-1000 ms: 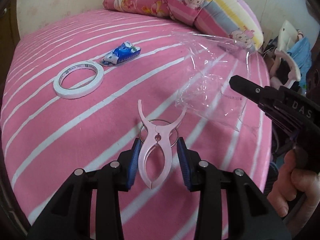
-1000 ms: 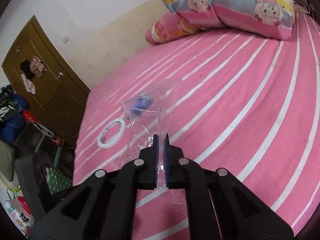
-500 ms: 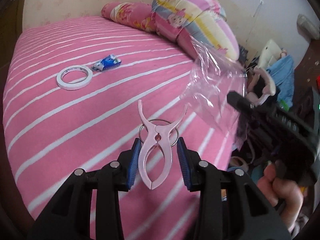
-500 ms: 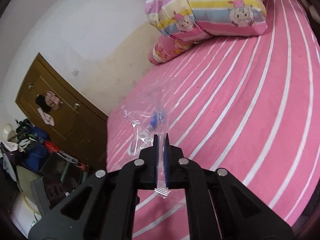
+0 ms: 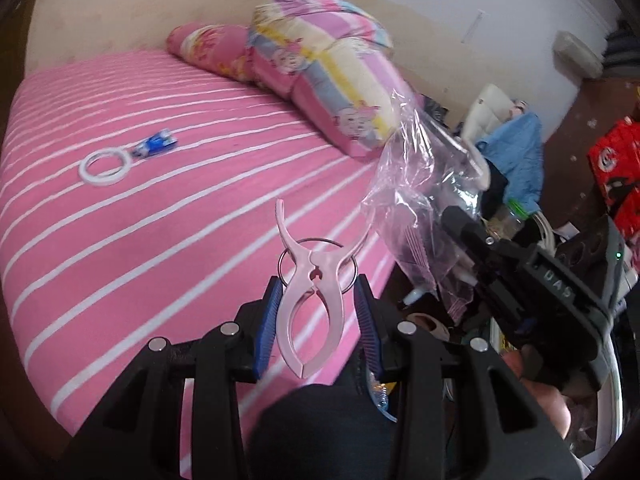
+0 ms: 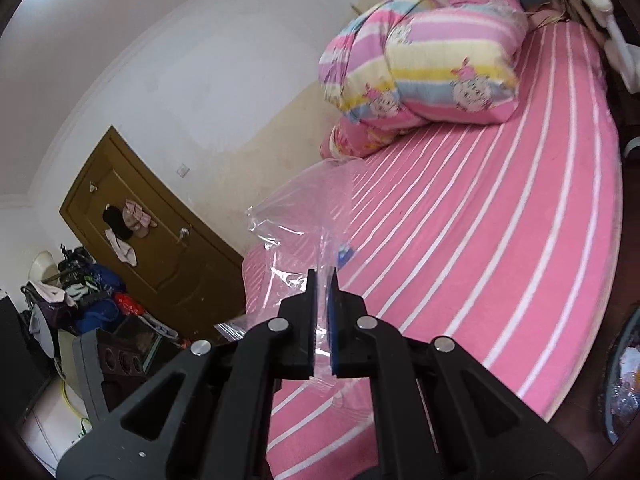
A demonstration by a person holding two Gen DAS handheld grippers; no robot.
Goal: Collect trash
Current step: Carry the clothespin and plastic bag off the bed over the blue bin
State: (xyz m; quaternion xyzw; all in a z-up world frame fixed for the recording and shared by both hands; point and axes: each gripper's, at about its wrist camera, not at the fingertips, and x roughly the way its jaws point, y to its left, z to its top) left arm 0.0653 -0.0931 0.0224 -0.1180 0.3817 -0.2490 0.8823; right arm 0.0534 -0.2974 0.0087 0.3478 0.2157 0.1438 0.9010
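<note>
My left gripper (image 5: 316, 304) is shut on a pale pink plastic clothes clip (image 5: 310, 300) with a metal ring, held above the front edge of the pink striped bed (image 5: 160, 240). My right gripper (image 6: 322, 300) is shut on a clear plastic bag (image 6: 304, 220). In the left wrist view the bag (image 5: 416, 184) hangs off the right gripper (image 5: 460, 220), right of the bed's edge. A white tape roll (image 5: 105, 163) and a blue wrapper (image 5: 154, 145) lie on the bed at the far left.
A folded striped quilt (image 5: 332, 64) and pink pillow (image 5: 208, 48) lie at the bed's head. Clutter with blue cloth (image 5: 516, 152) and a red box (image 5: 616, 172) stands right of the bed. A brown door (image 6: 148, 232) and piled bags (image 6: 80, 296) stand beyond the bed.
Both grippers have pulled back and up from the bed with the clip and the bag. The bag now hangs past the bed's right edge; the tape and wrapper look farther away.
</note>
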